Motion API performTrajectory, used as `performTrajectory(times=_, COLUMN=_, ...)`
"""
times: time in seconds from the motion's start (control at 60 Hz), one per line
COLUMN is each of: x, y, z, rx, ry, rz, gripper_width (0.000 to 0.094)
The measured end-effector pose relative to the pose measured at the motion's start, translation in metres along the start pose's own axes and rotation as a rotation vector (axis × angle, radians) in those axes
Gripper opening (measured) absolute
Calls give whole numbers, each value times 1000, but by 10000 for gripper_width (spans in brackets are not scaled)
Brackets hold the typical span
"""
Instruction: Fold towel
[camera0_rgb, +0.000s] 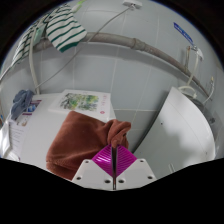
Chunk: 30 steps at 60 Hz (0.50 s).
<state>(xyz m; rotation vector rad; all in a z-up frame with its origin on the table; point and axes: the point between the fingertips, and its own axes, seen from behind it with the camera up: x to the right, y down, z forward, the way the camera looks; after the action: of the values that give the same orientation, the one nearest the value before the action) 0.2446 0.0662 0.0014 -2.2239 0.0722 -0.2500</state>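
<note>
A brown towel (80, 140) lies crumpled on a white surface (45, 135), with a bunched fold rising at its right side. My gripper (113, 163) is at the towel's near right edge. Its magenta pads (104, 158) meet along a thin line and pinch the raised fold of the towel (120, 135) between them. The rest of the towel spreads to the left of the fingers.
A printed box or booklet (78, 101) lies just beyond the towel. Small items (24, 105) sit at the far left. A striped cloth (65, 28) hangs above on a tiled wall with a pipe (130, 42). A white panel (175, 125) stands at the right.
</note>
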Motion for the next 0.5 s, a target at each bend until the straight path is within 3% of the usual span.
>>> performTrajectory(times=0.05, x=0, y=-6, z=4, rx=60, ry=-4, rz=-24, gripper_width=26)
performTrajectory(times=0.15, x=1, y=-6, z=-4, rx=63, ry=30, rz=-60, gripper_width=35)
performTrajectory(times=0.183, x=0, y=-4, z=-6, rx=56, ry=37, rz=-54, gripper_width=86)
performTrajectory(times=0.267, x=1, y=-3, z=-29, rx=40, ry=50, rz=-16, gripper_width=568)
performTrajectory(times=0.317, x=-1, y=-15, z=-58, rx=96, ry=42, rz=8, gripper_width=857)
performTrajectory(times=0.367, x=-6, y=-20, z=-88, rx=141, ry=31, rz=36, gripper_width=855)
performTrajectory(times=0.5, x=-25, y=2, z=-175, rx=160, ry=-4, rz=102, gripper_width=841)
